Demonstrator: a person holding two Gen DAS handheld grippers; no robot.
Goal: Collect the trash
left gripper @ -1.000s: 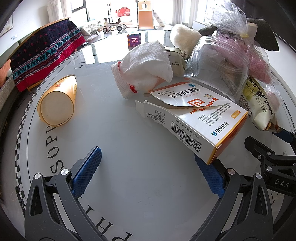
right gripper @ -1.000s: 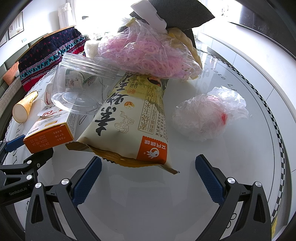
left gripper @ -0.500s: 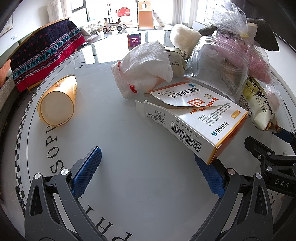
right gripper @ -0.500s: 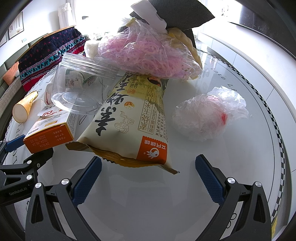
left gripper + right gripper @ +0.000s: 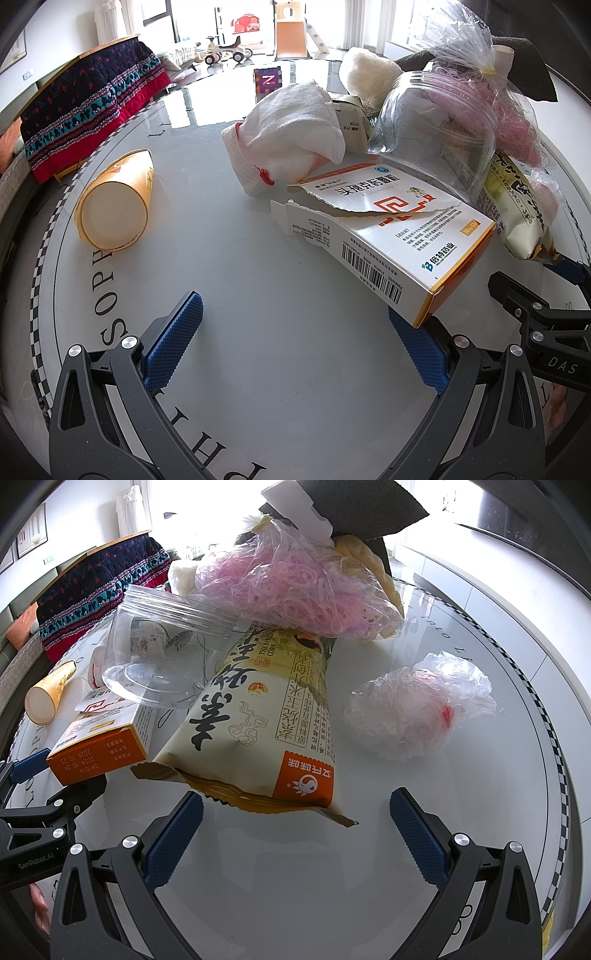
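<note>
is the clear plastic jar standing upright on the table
No, the clear plastic jar lies tipped on its side, its base facing the camera and its open mouth pointing away toward the bag of pink rubber bands.

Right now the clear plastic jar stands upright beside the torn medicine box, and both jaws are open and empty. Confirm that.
Not quite. The clear plastic jar lies on its side, its mouth toward the bag of pink rubber bands, as the right wrist view shows. It is beside the torn medicine box, and both sets of jaws are open and empty.
</note>
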